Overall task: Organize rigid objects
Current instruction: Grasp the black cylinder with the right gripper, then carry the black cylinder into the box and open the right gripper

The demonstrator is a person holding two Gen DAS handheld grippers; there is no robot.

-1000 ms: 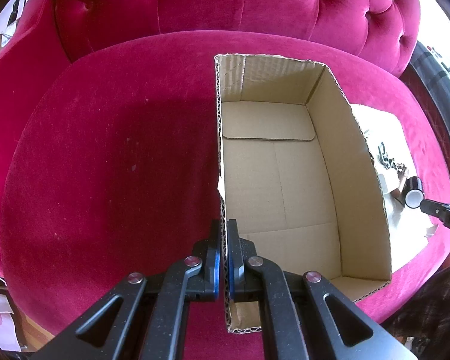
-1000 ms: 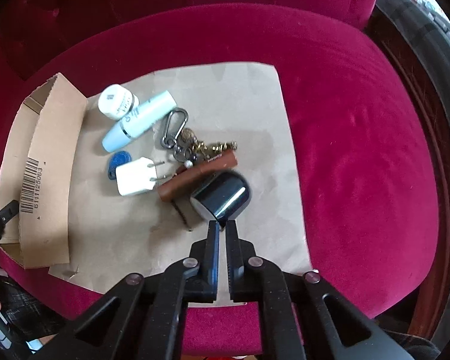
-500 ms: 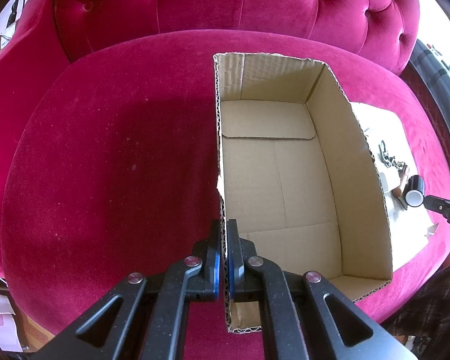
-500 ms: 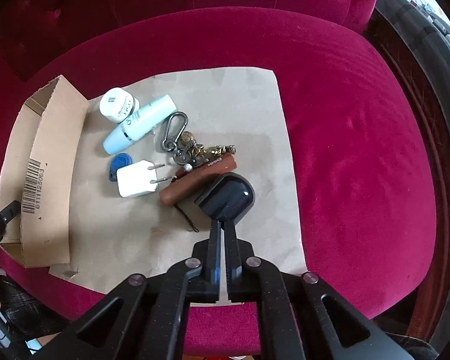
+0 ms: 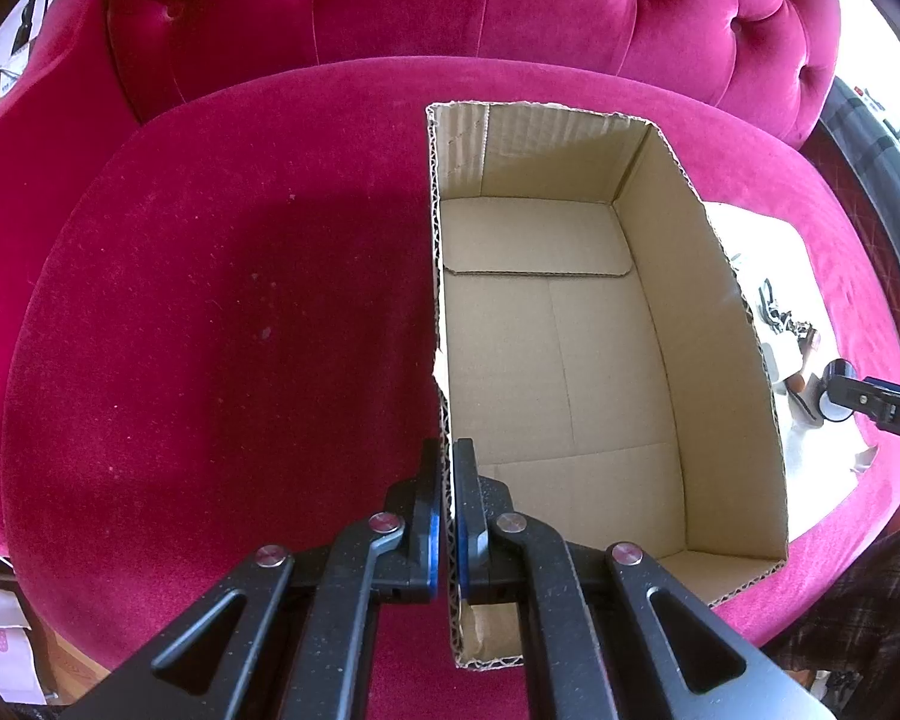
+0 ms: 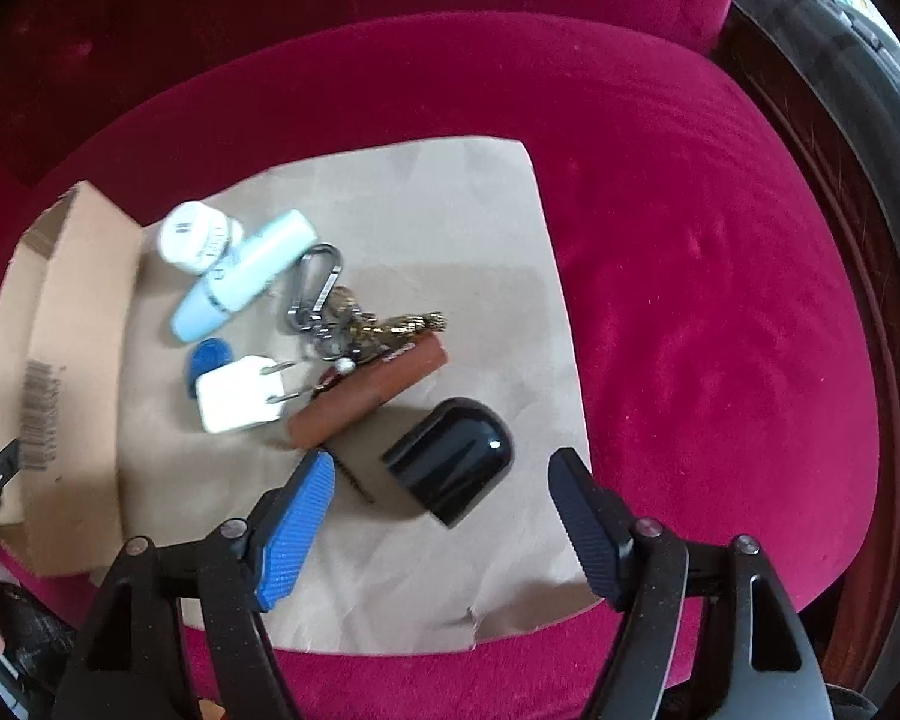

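Observation:
My left gripper (image 5: 448, 468) is shut on the near left wall of an open, empty cardboard box (image 5: 570, 360) on the pink sofa seat. My right gripper (image 6: 444, 468) is open, its fingers on either side of a glossy black cap (image 6: 450, 468) lying on brown paper (image 6: 450, 228). Behind the black cap lie a brown leather case (image 6: 369, 399), a white plug adapter (image 6: 237, 399), a blue tag (image 6: 210, 354), a key bunch with a carabiner (image 6: 336, 312), a pale blue tube (image 6: 243, 282) and a white jar (image 6: 195, 237). The box also shows in the right wrist view (image 6: 72, 360).
The pink velvet seat (image 5: 210, 330) is bare left of the box, with the tufted backrest (image 5: 450, 0) behind. A dark wooden frame (image 6: 858, 240) runs along the right edge of the seat.
My right gripper has opened from shut and now straddles the black cap, which has shifted slightly to the right. My left gripper has stayed clamped on the box wall.

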